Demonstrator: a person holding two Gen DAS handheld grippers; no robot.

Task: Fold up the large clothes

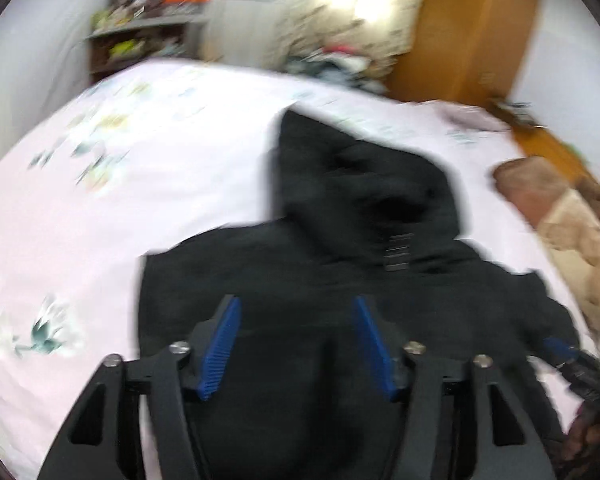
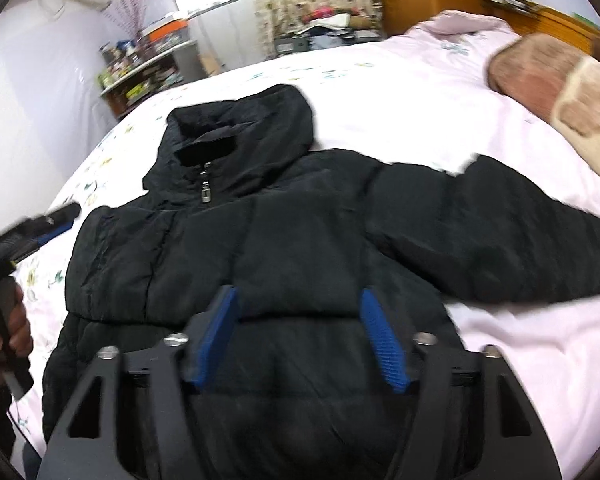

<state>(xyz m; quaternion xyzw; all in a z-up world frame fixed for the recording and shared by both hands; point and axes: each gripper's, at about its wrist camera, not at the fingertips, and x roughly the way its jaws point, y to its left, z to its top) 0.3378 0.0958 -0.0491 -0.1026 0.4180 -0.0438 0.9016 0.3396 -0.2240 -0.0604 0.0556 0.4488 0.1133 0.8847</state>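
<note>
Right, the black jacket [image 2: 300, 248] lies front-up on the pink bedsheet [image 2: 400, 112], zipped to the collar, hood [image 2: 240, 136] pointing away from both cameras. The right gripper [image 2: 298, 340] hangs over the lower front of the jacket, jaws spread wide with nothing between the blue pads [image 2: 384, 344] but dark quilting underneath; whether the tips touch the fabric, hard to tell. One sleeve [image 2: 500, 236] runs out flat to the right of those jaws, ahead and off to the side. The left gripper [image 1: 298, 346] is released too, jaws apart above the jacket's chest, the hood straight ahead of them and the zipper pull [image 1: 398, 252] just beyond the right pad. That view is badly smeared by blur. Far right of the left jaws, the other gripper's blue tip pokes in at the jacket's edge. A brown pillow [image 2: 556, 88] sits well beyond the sleeve.
</note>
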